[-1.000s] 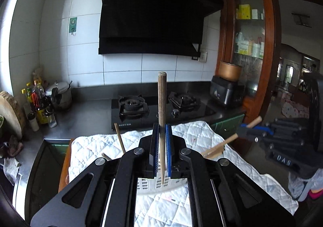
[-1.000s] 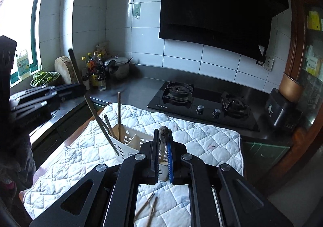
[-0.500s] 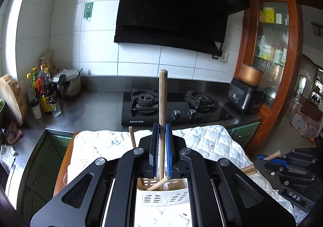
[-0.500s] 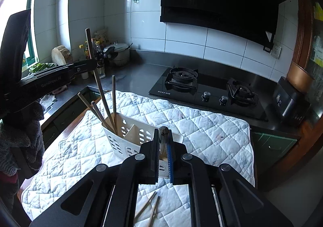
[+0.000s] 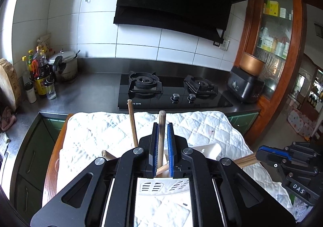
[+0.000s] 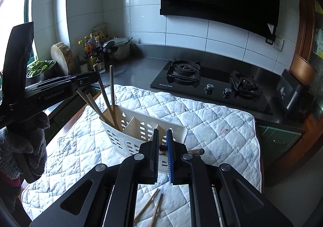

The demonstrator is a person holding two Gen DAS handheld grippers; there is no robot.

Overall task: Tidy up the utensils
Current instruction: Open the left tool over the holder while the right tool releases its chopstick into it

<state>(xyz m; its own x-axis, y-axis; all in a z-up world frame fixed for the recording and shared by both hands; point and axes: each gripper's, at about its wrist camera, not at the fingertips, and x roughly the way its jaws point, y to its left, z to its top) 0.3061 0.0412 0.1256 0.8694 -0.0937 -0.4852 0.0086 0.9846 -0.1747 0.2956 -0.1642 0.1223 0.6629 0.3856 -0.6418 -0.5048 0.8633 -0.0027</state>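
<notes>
A white slotted utensil caddy (image 6: 141, 126) stands on the quilted white mat (image 6: 212, 122). Several wooden sticks (image 6: 112, 93) lean in its left compartment. My left gripper (image 5: 161, 128) is above that compartment, its jaws slightly parted around an upright wooden handle (image 5: 161, 138) that stands loose between the blue pads. My right gripper (image 6: 162, 136) is low at the caddy's right compartment, shut on a wooden utensil handle (image 6: 196, 151) that sticks out sideways; it also shows in the left wrist view (image 5: 245, 160). Two chopsticks (image 6: 150, 204) lie on the mat below it.
A black gas hob (image 5: 171, 91) sits behind the mat. Bottles (image 5: 40, 73), a pot (image 5: 64, 65) and a wooden block (image 5: 8, 83) crowd the left counter. A black appliance (image 5: 245, 89) and a wooden cabinet (image 5: 276, 45) are at the right.
Both grippers have come down over the caddy. The handle in my left gripper has slid lower, and its jaws have eased apart. My right gripper sank with its utensil to the caddy's right compartment.
</notes>
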